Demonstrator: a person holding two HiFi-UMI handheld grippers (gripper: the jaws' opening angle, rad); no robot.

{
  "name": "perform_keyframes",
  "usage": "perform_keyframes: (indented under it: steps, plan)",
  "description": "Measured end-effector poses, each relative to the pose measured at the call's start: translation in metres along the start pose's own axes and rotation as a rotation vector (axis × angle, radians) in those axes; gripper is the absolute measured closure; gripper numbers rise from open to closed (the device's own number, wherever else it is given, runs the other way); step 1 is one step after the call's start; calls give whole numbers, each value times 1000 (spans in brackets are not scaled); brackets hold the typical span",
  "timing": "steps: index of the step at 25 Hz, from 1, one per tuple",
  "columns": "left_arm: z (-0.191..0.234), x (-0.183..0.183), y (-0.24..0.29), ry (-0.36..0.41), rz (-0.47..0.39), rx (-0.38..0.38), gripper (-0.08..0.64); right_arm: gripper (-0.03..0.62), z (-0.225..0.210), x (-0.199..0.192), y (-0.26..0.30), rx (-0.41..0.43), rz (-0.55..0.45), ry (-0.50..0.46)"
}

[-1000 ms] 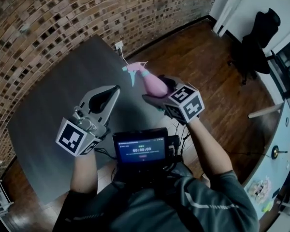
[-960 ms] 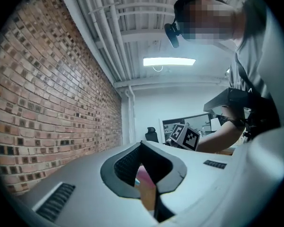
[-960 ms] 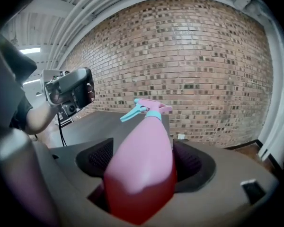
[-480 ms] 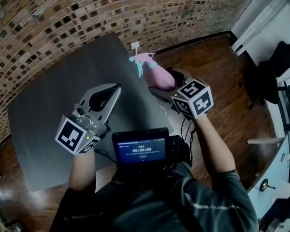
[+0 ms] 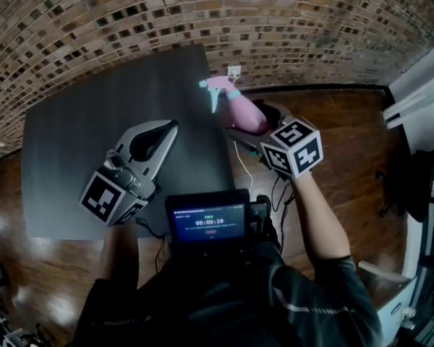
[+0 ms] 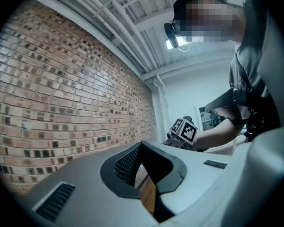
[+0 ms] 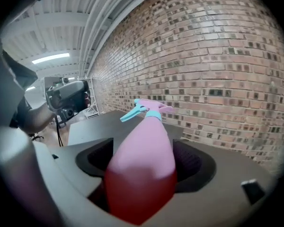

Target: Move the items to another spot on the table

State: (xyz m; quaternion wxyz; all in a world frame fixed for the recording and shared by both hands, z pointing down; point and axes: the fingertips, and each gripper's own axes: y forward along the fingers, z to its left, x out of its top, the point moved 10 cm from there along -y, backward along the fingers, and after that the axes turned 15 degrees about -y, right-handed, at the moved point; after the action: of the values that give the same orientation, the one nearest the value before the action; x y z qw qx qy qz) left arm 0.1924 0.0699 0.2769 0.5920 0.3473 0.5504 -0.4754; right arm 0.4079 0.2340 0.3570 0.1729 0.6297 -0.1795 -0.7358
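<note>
A pink spray bottle [image 5: 239, 110] with a turquoise trigger [image 5: 215, 100] is held lying on its side above the right edge of the dark grey table [image 5: 79, 121]. My right gripper [image 5: 246, 120] is shut on its body, nozzle pointing away towards the brick wall. In the right gripper view the bottle [image 7: 142, 160] fills the space between the jaws, and its lower part looks red. My left gripper [image 5: 172, 125] hovers over the table's near right part. Its jaws meet at the tips with nothing between them. In its own view the left gripper [image 6: 141, 144] points at the wall.
A small screen [image 5: 207, 221] sits on the person's chest below the grippers. A brick wall [image 5: 202, 20] runs behind the table, with a white socket [image 5: 233, 71] and a cable near the bottle. Wooden floor [image 5: 347, 143] lies to the right.
The head view has swung round, so table and wall have turned in the picture. Both grippers keep their poses and the bottle stays held.
</note>
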Motion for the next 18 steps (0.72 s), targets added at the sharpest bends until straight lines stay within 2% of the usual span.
perform_keyframes:
  steps: [7, 10, 13, 18]
  plan:
    - [-40, -5, 75, 77, -10, 206, 563, 189, -79, -23, -24, 168, -33, -95]
    - [-61, -18, 100, 56, -51, 277, 563, 189, -106, -37, -36, 229, -40, -137]
    - [-78, -30, 123, 23, -26, 326, 563, 189, -129, -45, -52, 267, -53, -157]
    - [-95, -33, 155, 33, -7, 359, 563, 189, -161, -55, -71, 284, -64, -168]
